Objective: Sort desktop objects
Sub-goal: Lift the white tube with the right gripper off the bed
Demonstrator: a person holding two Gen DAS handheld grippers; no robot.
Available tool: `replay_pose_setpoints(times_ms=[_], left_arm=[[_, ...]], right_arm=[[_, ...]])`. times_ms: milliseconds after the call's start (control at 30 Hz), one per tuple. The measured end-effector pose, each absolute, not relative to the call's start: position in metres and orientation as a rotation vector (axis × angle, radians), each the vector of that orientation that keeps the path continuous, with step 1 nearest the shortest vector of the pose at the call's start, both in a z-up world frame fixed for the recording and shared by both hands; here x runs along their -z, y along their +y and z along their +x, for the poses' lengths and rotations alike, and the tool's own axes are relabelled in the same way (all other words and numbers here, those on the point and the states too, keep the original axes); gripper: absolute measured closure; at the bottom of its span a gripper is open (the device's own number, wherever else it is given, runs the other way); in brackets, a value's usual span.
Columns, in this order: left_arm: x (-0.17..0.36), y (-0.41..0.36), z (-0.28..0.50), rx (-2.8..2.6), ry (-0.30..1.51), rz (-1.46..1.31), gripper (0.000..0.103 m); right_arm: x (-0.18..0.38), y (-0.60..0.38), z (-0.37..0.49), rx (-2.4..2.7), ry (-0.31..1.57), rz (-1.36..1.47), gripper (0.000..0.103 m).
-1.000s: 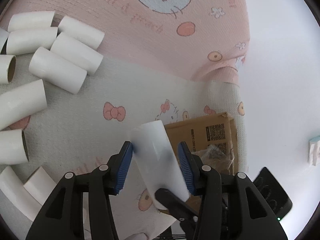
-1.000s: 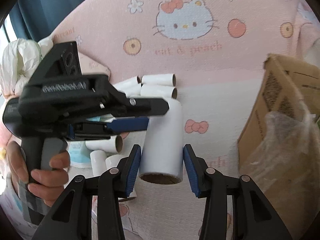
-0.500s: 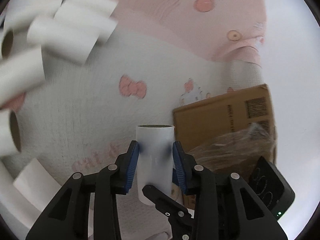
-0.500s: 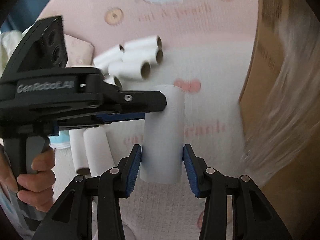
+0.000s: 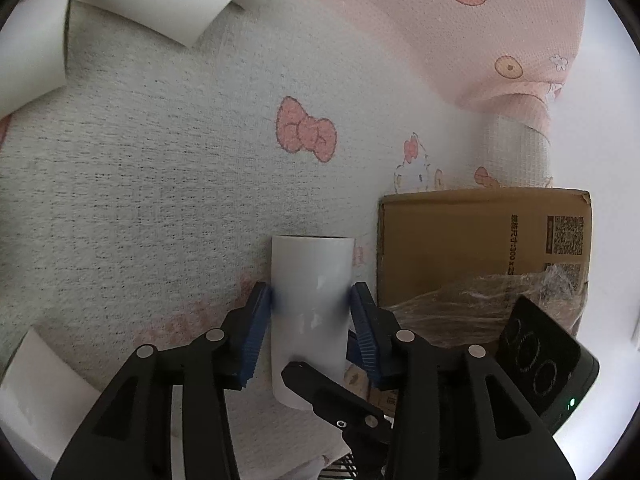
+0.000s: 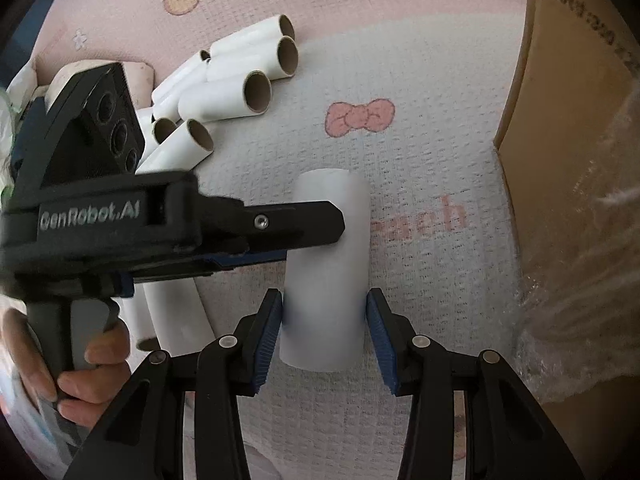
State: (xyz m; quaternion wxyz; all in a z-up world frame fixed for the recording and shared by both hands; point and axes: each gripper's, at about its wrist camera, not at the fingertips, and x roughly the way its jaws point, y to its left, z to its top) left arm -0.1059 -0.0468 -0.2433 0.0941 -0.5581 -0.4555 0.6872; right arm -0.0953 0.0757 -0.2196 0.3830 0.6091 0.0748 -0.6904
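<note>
Your left gripper point(image 5: 311, 326) and right gripper point(image 6: 323, 330) both clamp one white tube point(image 5: 310, 312), blue pads pressed to its sides, above the patterned blanket point(image 5: 160, 168). Beside it stands a cardboard box point(image 5: 480, 240) lined with plastic. A pile of tubes point(image 6: 224, 88) lies well apart, behind your left hand point(image 6: 80, 376).
</note>
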Motion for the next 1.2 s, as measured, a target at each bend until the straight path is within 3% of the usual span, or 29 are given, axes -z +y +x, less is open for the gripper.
replay_pose_setpoints(times_ms=[333, 733, 1200], left_arm=[[0.209, -0.044, -0.104, -2.145, -1.216, -1.575, 0.058], [0.098, -0.050, -0.095, -2.362, -1.034, -1.329, 0.058], [0.008, -0.010, -0.107, -2.441, -0.790, -1.179, 0.058]], right_arm=[[0.213, 0.068, -0.099, 1.747, 0.176, 1.560, 0.062], [0.112, 0.055, -0.092, 1.848, 0.237, 1.266, 0.062], [0.033, 0.085, -0.102, 1.936, 0.250, 1.120, 0.062]])
